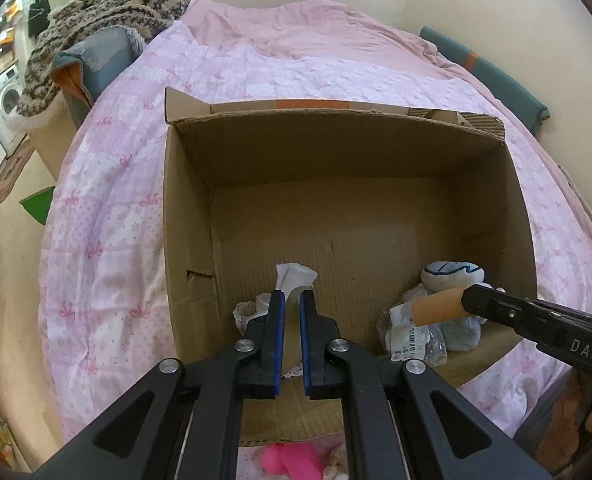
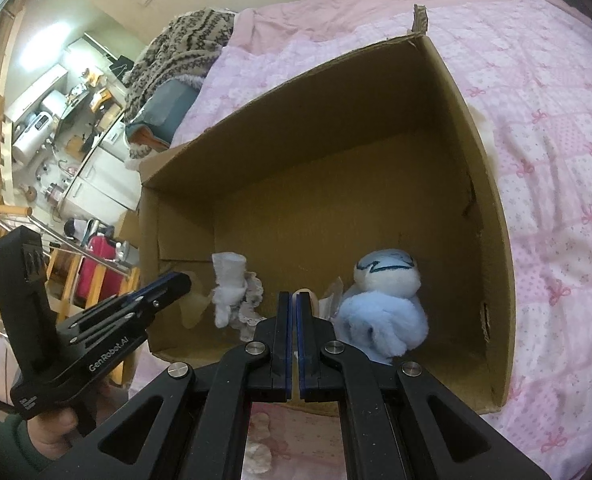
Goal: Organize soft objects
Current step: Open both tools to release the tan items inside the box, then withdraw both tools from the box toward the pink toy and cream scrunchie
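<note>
Working over the box [image 1: 183, 216] on the bed [image 1: 107, 208], I hold both grippers at its near wall. Left gripper [image 1: 291, 300] pinches a beige cloth [image 1: 291, 334]; right gripper [image 2: 295, 300] pinches a tan roll [image 1: 436, 310] beside the plush [image 2: 384, 304]. I should lower each fully before letting go.

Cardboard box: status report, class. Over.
Left tongs shut on cream cloth; right tongs shut on tan roll. Blue plush and white cloth in cardboard box. Nothing blocking.

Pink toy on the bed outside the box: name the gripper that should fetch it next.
Left, probably. The pink toy lies right under the left gripper, and the right gripper looks shut on a tan roll.
</note>
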Demonstrator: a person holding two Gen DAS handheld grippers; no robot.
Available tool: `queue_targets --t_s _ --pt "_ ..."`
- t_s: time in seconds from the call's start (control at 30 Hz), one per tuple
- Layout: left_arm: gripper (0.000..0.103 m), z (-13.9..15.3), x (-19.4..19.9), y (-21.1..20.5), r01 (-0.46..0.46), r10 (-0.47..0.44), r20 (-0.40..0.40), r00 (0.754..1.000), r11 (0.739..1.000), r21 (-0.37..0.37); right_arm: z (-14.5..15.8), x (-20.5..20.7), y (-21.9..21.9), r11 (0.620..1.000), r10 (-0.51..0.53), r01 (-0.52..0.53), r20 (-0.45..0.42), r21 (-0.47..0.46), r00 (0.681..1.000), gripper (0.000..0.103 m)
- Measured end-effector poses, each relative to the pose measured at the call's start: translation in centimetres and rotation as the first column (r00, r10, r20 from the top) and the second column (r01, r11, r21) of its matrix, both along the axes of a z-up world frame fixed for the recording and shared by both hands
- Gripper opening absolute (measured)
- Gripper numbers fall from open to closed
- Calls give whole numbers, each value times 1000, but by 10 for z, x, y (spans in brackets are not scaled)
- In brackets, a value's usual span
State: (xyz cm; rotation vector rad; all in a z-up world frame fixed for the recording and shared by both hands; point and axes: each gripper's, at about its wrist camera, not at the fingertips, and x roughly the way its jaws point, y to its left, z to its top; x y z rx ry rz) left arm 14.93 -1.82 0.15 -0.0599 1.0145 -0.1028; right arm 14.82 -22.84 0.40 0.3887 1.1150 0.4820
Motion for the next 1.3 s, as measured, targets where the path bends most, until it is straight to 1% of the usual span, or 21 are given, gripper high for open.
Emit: queue_targets --t_s 0.17,0.27,0.3,0.33,0.4,0.53,0.6,0.63,0.67,0.7,0.73,0.77,0.8,0.83,0.87,0.9,0.97,1.0,1.13,1.2,1.3 --pt "7 -2 -1 -2 -1 1 -9 1000 1000 6 -1 -1 4 1000 15 -15 -5 -13 1000 4" --pt "8 -2 -1 -4 16 -16 -12 1000 1000 4 -6 -1 8 999 34 -34 -23 -16 999 4" --pt "8 -2 -2 -5 17 -17 -11 1000 1000 9 -5 -2 9 999 39 -39 -23 -15 999 4" --pt "11 -1 -2 -5 19 -19 -7 1000 1000 16 -5 -2 9 999 46 -46 -24 -13 999 4" --pt "11 -1 -2 -6 22 -22 -2 1000 1000 21 -4 -3 11 998 54 -54 -21 -11 998 4" --pt "11 0 -4 -9 27 -27 0 1000 999 31 -4 -3 10 999 51 -52 -19 -3 998 5" --pt "12 0 -4 -9 26 -26 -2 1000 999 33 -3 -3 9 999 48 -47 -15 5 999 7" --pt "13 0 -4 -9 26 -26 -4 1000 999 31 -2 -3 8 999 45 -45 -11 8 999 15" --pt "15 1 -4 -8 27 -26 -9 1000 999 26 -1 -3 7 999 43 -43 -10 13 999 30" --pt "15 2 -4 -7 26 -26 -10 1000 1000 18 -1 -2 6 999 41 -41 -11 30 999 39" --pt "16 2 -5 -6 24 -24 -7 1000 1000 17 -1 -2 5 998 42 -41 -12 56 999 60" --pt "17 4 -5 -6 19 -19 0 1000 1000 19 1 -3 4 997 36 -36 -3 65 999 68" --pt "19 6 -6 -5 12 -12 7 1000 1000 20 4 -5 3 997 27 -28 19 67 999 68" --pt "24 7 -6 -4 8 -8 11 1000 1000 18 8 -6 3 997 27 -29 36 68 999 69" --pt "31 9 -7 -2 2 -2 19 1000 1000 13 10 -7 2 997 28 -31 45 70 999 71" --pt "36 12 -8 0 -6 6 31 1000 1000 5 12 -7 1 997 22 -26 52 74 998 72" --pt "58 18 -12 2 -16 16 59 998 1000 -1 13 -8 -2 997 4 -9 59 79 998 76" --pt "60 20 -13 2 -18 18 70 997 1000 -2 13 -8 -3 997 -2 -3 59 74 998 76" --pt "62 29 -18 3 -18 19 93 995 1000 -8 12 -8 -4 998 -21 19 47 56 999 77" --pt "62 33 -20 2 -18 17 92 996 1000 3 10 -7 -5 998 -28 26 37 49 999 80" --pt "62 40 -23 1 17 -16 73 997 1000 -7 12 -10 -6 999 -35 34 38 31 999 80"
